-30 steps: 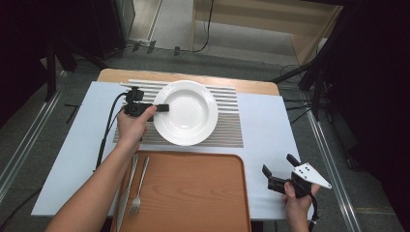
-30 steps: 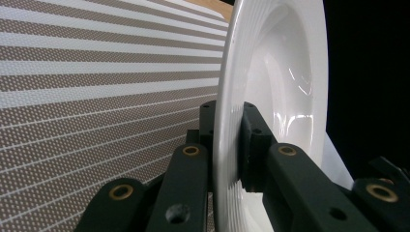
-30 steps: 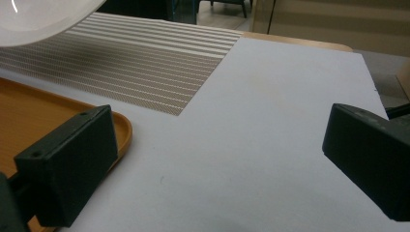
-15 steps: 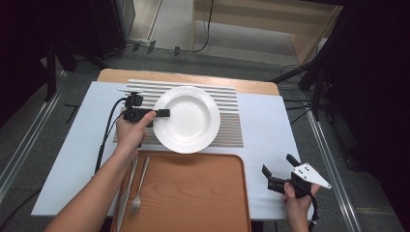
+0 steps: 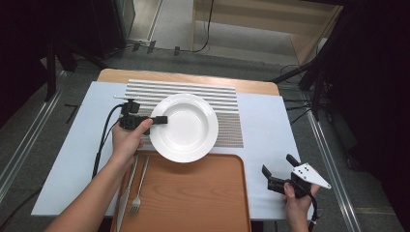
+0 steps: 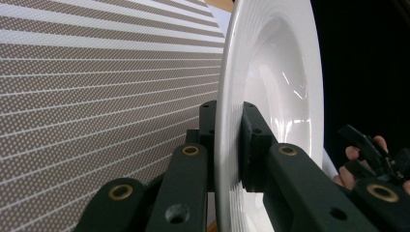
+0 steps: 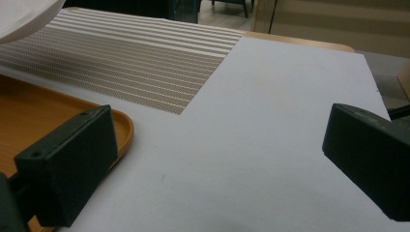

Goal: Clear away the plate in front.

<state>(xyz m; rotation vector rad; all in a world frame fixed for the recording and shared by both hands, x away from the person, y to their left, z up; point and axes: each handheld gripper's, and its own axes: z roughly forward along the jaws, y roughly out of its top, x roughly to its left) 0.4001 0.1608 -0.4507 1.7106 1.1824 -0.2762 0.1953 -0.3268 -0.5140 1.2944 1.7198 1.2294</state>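
Note:
A white deep plate (image 5: 186, 128) hangs over the near edge of the striped placemat (image 5: 227, 104), and its near rim overlaps the far edge of the orange tray (image 5: 193, 203). My left gripper (image 5: 157, 120) is shut on the plate's left rim. In the left gripper view the two black jaws clamp the rim of the plate (image 6: 275, 87), with my left gripper (image 6: 227, 145) seen edge-on. My right gripper (image 5: 278, 175) is held at the table's near right corner, open and holding nothing. In the right gripper view my right gripper (image 7: 217, 159) has its pads wide apart over the white table (image 7: 280, 96).
A fork (image 5: 138, 193) and a knife (image 5: 126, 186) lie along the tray's left side. The white cloth covers a wooden table (image 5: 183, 77). The tray's corner (image 7: 121, 125) sits just left of the right gripper. Dark stands and cables surround the table.
The left gripper has carried the plate a little toward the person, from the middle of the placemat to its near edge. The right gripper has stayed in place.

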